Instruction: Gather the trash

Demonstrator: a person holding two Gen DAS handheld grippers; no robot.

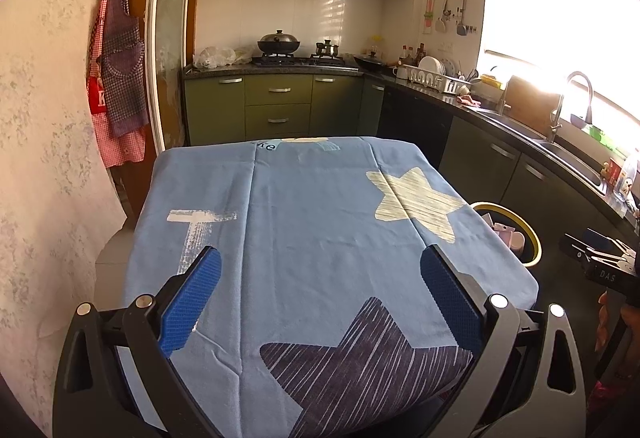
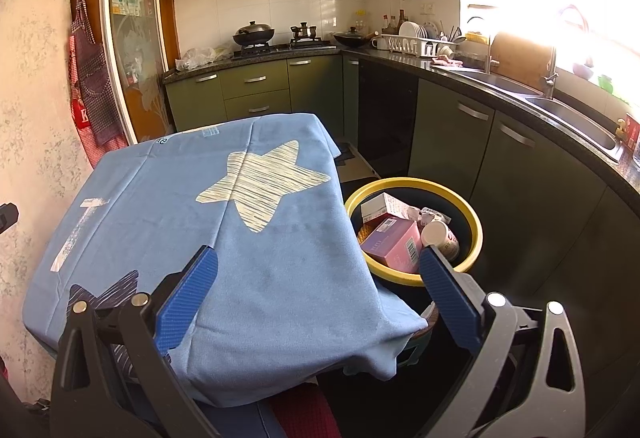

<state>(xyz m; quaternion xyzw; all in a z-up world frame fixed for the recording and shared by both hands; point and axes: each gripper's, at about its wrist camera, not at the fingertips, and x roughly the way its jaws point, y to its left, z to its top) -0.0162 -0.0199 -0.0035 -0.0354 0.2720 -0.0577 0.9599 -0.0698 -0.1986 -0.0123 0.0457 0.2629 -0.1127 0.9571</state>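
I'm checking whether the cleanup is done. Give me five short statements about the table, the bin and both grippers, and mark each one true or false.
1. Both grippers are open and hold nothing. True: the left gripper and the right gripper have their jaws spread wide.
2. The bin is empty. False: it holds a pink box, a white box and a paper cup.
3. The bin stands on the floor beside the table. True.
4. The tablecloth is red and plain. False: it is blue with star prints.
5. Trash lies on the tablecloth. False: no trash shows on it in either view.
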